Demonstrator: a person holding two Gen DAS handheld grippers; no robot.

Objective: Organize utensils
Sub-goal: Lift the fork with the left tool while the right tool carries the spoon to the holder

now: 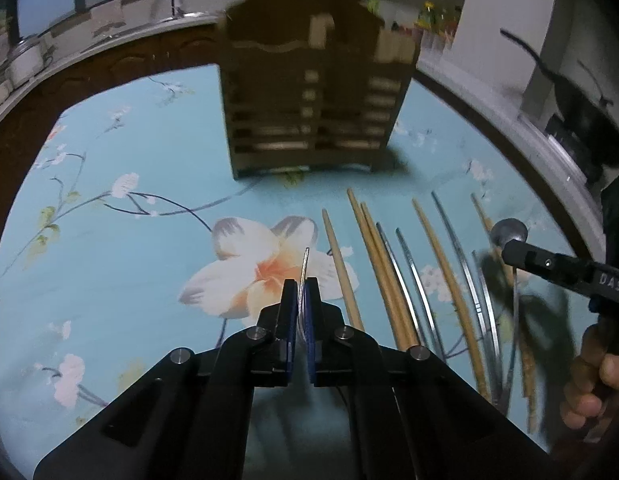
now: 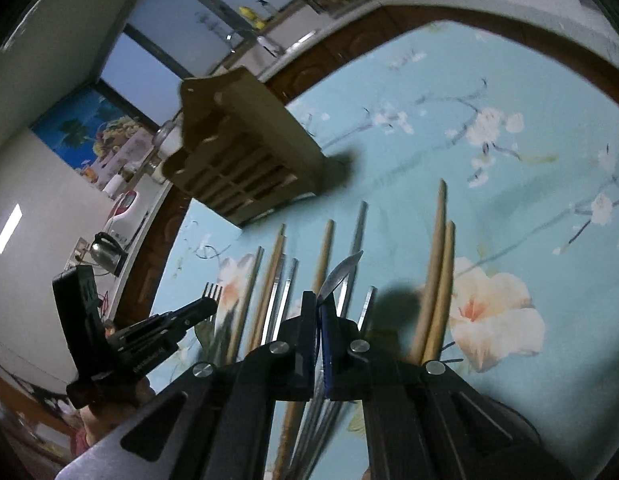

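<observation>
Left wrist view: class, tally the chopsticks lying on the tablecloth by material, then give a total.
Wooden chopsticks: 5
Metal chopsticks: 4
Total: 9 that can be told apart; the far right of the row is blurred and may hide more.

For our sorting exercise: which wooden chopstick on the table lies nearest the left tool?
The single wooden chopstick at the row's left end, just right of the left tool; the other wooden ones lie farther right among metal chopsticks.
</observation>
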